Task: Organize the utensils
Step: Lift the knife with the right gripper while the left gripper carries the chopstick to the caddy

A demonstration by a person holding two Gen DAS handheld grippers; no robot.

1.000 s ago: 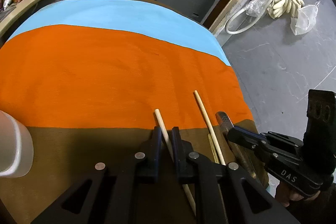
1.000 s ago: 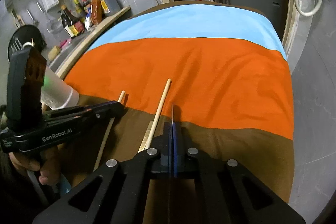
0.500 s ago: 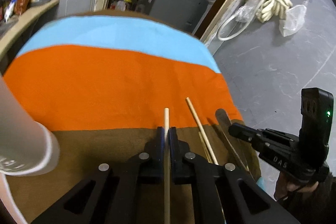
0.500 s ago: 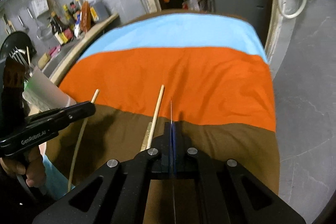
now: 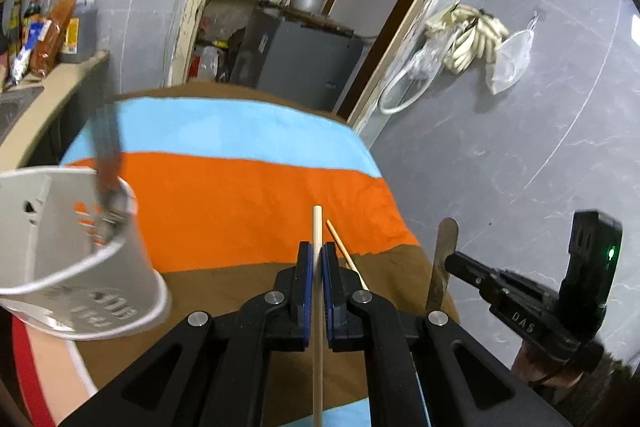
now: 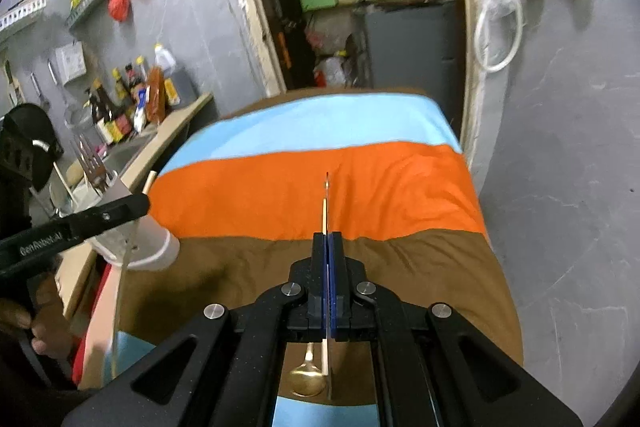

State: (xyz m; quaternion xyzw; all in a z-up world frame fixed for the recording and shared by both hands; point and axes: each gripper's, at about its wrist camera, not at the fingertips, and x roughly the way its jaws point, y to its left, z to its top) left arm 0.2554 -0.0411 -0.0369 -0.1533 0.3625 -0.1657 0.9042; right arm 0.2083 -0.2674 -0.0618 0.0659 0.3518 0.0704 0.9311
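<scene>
Your left gripper (image 5: 316,259) pinches a wooden chopstick (image 5: 317,307) between its pads, lifted above the striped cloth (image 5: 248,187). A second chopstick (image 5: 346,255) lies on the cloth just to the right. At left stands the white holder (image 5: 80,267) with a fork (image 5: 106,163) in it. Your right gripper (image 6: 328,247) is clamped on a thin metal utensil (image 6: 327,203), seen edge-on. Only the right view shows a gold spoon (image 6: 307,379) on the near cloth.

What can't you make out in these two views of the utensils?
- Left wrist view: the dark utensil in the white holder is motion-blurred, so its kind is unclear.
- Right wrist view: the thin metal piece in the right gripper shows edge-on, so its type is unclear.
- Right wrist view: the gold spoon has its handle hidden behind that gripper.
</scene>
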